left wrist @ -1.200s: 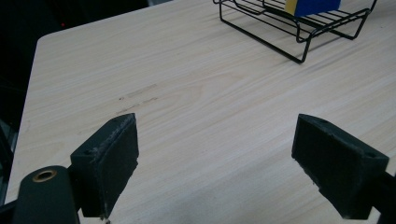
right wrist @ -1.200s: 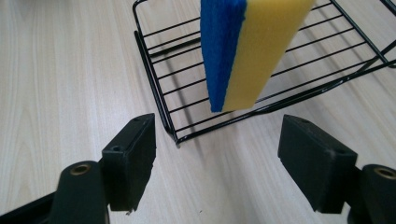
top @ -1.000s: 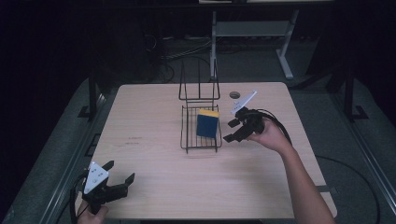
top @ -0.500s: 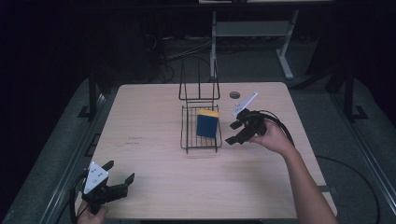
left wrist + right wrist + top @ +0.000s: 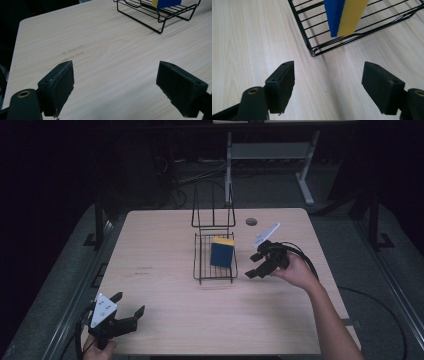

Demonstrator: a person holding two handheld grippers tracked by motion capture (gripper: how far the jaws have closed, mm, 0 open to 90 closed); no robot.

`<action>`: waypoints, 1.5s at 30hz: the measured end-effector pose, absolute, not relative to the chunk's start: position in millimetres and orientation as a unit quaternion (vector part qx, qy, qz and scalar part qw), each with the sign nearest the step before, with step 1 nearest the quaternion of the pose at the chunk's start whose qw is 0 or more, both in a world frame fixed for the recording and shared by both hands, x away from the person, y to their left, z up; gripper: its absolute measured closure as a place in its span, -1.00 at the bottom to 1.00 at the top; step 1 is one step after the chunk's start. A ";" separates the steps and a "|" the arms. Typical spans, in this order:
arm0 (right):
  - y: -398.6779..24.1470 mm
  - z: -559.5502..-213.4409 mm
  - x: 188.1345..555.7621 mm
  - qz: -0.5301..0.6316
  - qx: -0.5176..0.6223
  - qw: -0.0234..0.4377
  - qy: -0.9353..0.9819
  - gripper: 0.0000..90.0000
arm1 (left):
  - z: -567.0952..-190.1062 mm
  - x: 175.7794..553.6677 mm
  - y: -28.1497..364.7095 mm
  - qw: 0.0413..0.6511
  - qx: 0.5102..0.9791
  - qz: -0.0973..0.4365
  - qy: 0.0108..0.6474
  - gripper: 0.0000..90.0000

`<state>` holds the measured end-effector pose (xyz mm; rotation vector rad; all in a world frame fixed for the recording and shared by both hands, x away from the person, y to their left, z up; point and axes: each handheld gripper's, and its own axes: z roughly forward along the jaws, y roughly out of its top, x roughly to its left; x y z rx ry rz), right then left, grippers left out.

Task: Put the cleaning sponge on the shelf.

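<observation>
A pale wooden table (image 5: 165, 270) carries a black wire rack (image 5: 215, 270) near its middle. A blue and yellow rectangular sponge (image 5: 222, 252) stands upright on edge inside the rack. The right gripper (image 5: 252, 268) hovers just beside the rack's right side, its jaws spread wide with nothing between them; in the right gripper view, the sponge (image 5: 345, 16) and the rack's corner (image 5: 313, 53) lie just ahead of the jaws. The left gripper (image 5: 132, 312) sits at the table's near left corner, well apart from the rack, jaws also spread and empty.
</observation>
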<state>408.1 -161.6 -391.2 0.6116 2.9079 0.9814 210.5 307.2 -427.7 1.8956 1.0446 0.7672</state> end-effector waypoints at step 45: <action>-197.1 -412.8 357.4 0.322 0.213 0.020 0.922 -0.49 | -427.8 209.7 304.9 0.408 0.755 0.306 0.413 -0.69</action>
